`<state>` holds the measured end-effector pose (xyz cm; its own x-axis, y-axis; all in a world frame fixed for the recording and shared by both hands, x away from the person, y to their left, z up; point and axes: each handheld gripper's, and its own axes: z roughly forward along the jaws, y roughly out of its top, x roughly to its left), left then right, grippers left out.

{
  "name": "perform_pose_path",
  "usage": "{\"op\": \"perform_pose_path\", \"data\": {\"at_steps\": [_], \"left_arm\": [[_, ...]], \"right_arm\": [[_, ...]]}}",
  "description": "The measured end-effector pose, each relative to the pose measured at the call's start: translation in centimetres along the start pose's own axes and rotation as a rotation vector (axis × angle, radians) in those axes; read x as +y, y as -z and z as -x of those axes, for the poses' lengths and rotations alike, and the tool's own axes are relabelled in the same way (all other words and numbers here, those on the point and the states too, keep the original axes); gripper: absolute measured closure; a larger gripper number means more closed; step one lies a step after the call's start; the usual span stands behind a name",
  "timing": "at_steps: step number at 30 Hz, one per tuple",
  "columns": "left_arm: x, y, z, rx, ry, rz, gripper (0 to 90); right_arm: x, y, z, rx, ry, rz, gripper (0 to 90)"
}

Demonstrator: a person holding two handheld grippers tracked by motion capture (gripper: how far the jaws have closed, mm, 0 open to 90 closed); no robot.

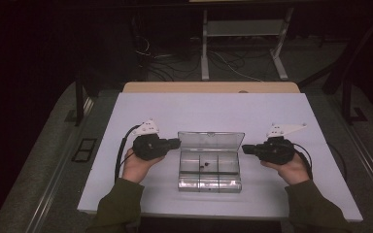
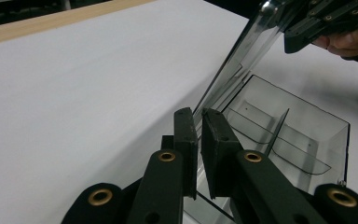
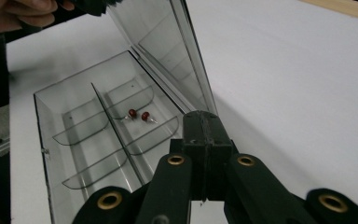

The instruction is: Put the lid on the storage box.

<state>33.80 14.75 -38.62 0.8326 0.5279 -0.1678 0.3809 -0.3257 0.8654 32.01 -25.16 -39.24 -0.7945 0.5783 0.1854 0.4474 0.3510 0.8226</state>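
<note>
A clear plastic compartment box (image 1: 209, 187) lies on the white sheet with its lid (image 1: 211, 141) standing up at the back. Two small dark red beads (image 3: 138, 115) rest in a middle compartment. My left gripper (image 1: 178, 142) comes in from the left. Its jaws are shut on the lid's left edge (image 2: 199, 112), and the thin clear panel (image 2: 242, 60) rises between them. My right gripper (image 1: 245, 148) sits at the lid's right edge. Its jaws (image 3: 200, 114) are pressed together with nothing visible between them, and their tips are right by the lid's lower corner (image 3: 168, 42).
The white sheet (image 1: 281, 194) covers a wooden table whose far edge (image 1: 209, 87) shows behind it. Open sheet lies left, right and behind the box. Past the table, a metal stand and cables are on the dark floor (image 1: 243, 58).
</note>
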Motion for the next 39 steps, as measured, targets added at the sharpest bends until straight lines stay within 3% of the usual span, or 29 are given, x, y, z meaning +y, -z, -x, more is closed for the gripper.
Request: {"op": "perform_pose_path", "data": {"at_steps": [22, 27, 33, 39], "left_arm": [[-0.6, 1.1, 0.6, -0.009, 0.006, -0.029, 82.3], [-1.0, 1.5, 0.9, -0.037, 0.013, -0.041, 88.5], [-1.0, 1.6, 1.7, -0.062, -0.001, -0.042, 89.1], [-1.4, 1.7, 2.1, -0.084, 0.011, -0.035, 89.1]], "right_arm": [[0.1, -0.6, -0.6, 0.066, 0.002, 0.009, 88.9], [0.1, -0.5, -0.6, 0.076, 0.001, 0.013, 88.9], [-0.2, -0.3, -0.9, 0.090, 0.002, 0.011, 88.9], [-0.4, -0.1, -1.4, 0.095, 0.013, 0.006, 88.9]]}}
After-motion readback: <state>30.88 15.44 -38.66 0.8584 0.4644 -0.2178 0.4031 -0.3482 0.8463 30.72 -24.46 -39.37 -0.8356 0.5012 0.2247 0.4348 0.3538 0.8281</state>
